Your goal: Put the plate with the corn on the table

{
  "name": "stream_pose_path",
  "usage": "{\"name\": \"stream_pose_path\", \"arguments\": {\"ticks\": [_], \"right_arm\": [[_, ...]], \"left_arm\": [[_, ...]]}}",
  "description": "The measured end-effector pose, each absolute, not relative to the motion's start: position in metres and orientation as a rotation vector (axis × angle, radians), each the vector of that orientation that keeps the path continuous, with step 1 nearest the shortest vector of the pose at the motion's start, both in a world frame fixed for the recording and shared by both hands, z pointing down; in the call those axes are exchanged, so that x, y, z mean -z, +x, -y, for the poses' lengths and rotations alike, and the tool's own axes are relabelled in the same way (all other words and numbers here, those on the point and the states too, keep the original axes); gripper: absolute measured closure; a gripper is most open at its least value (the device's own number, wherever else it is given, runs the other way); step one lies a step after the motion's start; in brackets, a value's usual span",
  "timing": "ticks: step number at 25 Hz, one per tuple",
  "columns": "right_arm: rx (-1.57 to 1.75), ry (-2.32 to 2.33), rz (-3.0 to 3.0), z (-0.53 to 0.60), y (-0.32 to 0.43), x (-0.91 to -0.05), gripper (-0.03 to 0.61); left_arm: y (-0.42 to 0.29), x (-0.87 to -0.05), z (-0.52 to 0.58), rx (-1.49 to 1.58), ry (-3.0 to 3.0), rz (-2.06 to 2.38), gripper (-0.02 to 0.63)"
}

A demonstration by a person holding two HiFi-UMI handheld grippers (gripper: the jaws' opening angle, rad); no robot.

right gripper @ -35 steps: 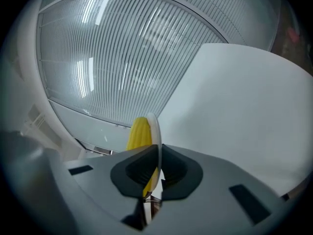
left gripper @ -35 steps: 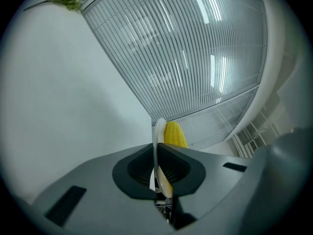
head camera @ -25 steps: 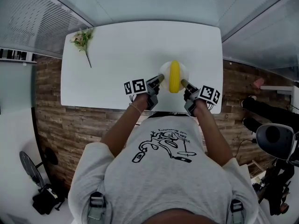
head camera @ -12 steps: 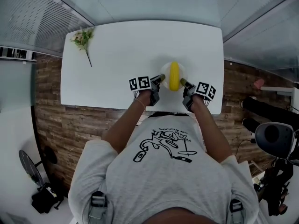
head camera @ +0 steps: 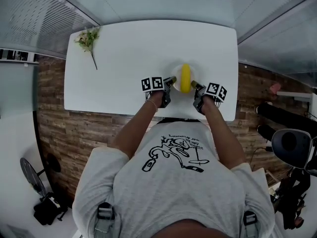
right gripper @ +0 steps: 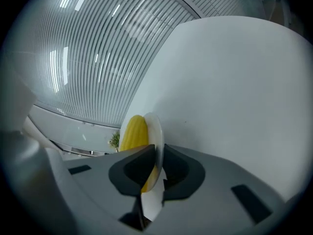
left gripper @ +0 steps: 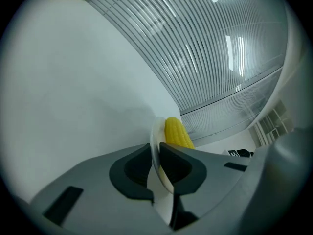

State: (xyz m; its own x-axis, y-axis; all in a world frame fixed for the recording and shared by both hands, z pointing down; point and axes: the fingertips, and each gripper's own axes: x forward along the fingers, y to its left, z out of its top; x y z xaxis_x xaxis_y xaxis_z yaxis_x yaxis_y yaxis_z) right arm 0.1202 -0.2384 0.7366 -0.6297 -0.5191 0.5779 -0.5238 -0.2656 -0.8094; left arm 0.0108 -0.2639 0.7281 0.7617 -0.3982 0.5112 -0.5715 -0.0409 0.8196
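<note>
Left gripper [left gripper: 155,153]: we are clamping its 2 jaws narrowly on the plate [left gripper: 156,129], at its left rim.
Right gripper [right gripper: 158,152]: we are pinching the opposite rim, jaws narrow on the plate.
Corn [head camera: 185,78]: lying on the plate, between the 2 grippers.
Plate position: we are holding it over the table [head camera: 138,53], near the front edge; we cannot tell whether it is touching.
Sprig [head camera: 88,41]: lying at the far left corner, well apart.

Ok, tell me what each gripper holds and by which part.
Both hold the plate with the corn: the left gripper is shut on its left rim, the right gripper on its right rim.
</note>
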Motion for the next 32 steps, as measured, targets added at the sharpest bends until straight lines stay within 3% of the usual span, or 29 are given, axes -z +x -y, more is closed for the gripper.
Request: {"name": "stream_pose_path", "arguments": {"ticks": [23,32], "right_arm": [[-2.079,1.361,1.755,0.234,0.121,-0.764,0.516],[-1.922,1.339,1.785,0.23,0.119,-0.762,0.477]], "left_arm": [[0.011,-0.752,0.263,-0.38,1.697,0.874,0.538],[0.006,-0.751,0.26,-0.567,1.812,0.945,0.514]]}}
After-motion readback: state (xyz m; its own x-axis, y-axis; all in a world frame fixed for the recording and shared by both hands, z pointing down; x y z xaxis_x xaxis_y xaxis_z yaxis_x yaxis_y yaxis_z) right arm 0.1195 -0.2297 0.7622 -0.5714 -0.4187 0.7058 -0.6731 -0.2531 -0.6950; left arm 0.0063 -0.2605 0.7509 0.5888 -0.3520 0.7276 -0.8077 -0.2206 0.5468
